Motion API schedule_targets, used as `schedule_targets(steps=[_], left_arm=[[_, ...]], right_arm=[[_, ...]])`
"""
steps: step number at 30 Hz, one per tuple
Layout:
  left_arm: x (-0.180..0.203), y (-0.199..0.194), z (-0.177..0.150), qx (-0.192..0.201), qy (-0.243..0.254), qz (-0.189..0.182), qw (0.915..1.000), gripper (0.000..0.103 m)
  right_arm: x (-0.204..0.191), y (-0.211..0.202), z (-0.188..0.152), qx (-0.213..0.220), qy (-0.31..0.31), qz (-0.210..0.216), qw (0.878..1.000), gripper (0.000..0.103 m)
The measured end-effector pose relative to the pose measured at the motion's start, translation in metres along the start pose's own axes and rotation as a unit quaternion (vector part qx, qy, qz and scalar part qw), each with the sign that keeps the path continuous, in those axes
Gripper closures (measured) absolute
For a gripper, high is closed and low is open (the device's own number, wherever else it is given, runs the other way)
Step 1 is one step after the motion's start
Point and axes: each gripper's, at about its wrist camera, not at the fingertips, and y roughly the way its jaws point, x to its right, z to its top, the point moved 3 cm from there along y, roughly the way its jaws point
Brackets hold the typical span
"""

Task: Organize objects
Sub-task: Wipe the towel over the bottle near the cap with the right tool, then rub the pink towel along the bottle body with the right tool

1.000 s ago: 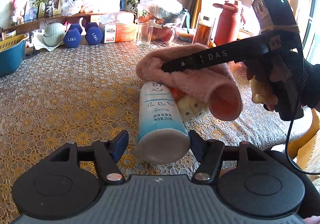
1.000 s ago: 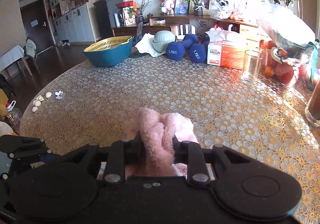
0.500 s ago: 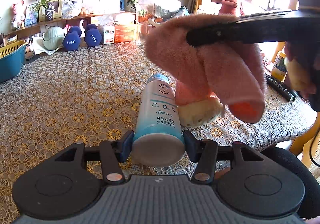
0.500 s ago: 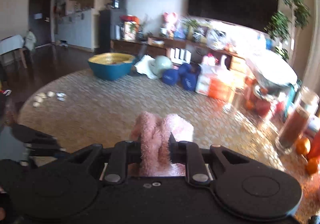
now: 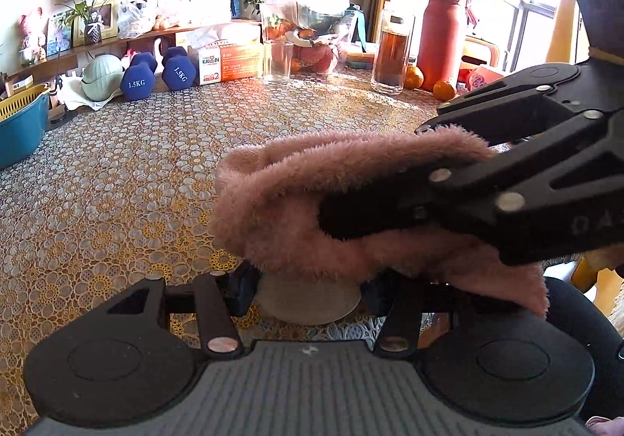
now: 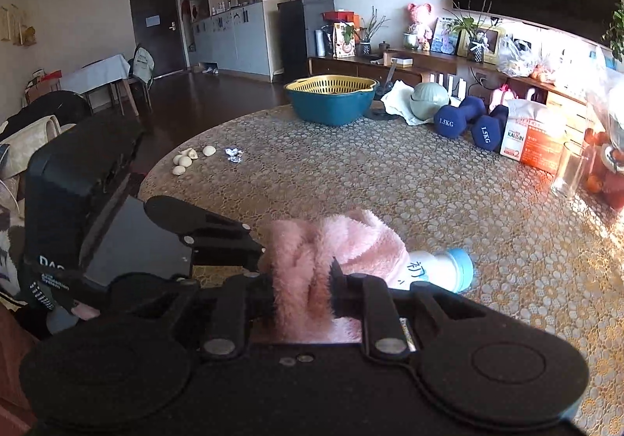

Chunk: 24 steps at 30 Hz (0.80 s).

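My left gripper (image 5: 308, 282) is shut on the base of a white bottle (image 5: 308, 303) with a blue cap, which lies on the lace-covered table (image 5: 117, 202). In the right wrist view the bottle's (image 6: 440, 270) cap end pokes out to the right. My right gripper (image 6: 302, 291) is shut on a fluffy pink cloth (image 6: 331, 245). It holds that cloth (image 5: 296, 202) just over the bottle, hiding most of it. In the left wrist view the right gripper (image 5: 374, 174) reaches in from the right. The left gripper (image 6: 259, 260) shows at the left, close beside the cloth.
A teal basin with a yellow strainer (image 6: 329, 100), two blue dumbbells (image 5: 156, 73), a tissue box (image 5: 230, 57), a drinking glass (image 5: 277, 61), a jar of brown liquid (image 5: 392, 46) and a red flask (image 5: 444, 38) line the far edge. Small pale lumps (image 6: 187, 161) lie near the left edge.
The left gripper's jaws have closed onto the bottle. The right gripper has lifted the pink cloth and carried it left, so it now hangs over the bottle in front of the left camera.
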Motion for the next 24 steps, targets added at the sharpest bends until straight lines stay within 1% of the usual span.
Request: schedule_targets(steps=[6, 13, 21, 24], left_arm=[[-0.001, 0.0, 0.0, 0.0, 0.0, -0.001, 1.0, 0.05], [-0.001, -0.002, 0.003, 0.006, 0.002, -0.003, 1.0, 0.05], [-0.002, -0.002, 0.004, 0.007, 0.001, -0.007, 1.0, 0.05], [-0.004, -0.002, 0.004, 0.007, 0.0, -0.01, 0.9999, 0.05]], right_arm=[[0.016, 0.006, -0.003, -0.005, 0.019, -0.018, 1.0, 0.083], [0.04, 0.016, 0.006, -0.013, 0.02, -0.047, 0.999, 0.083], [0.072, 0.032, 0.015, -0.031, 0.019, -0.084, 0.996, 0.083], [0.085, 0.036, 0.015, -0.037, 0.03, -0.101, 0.994, 0.083]])
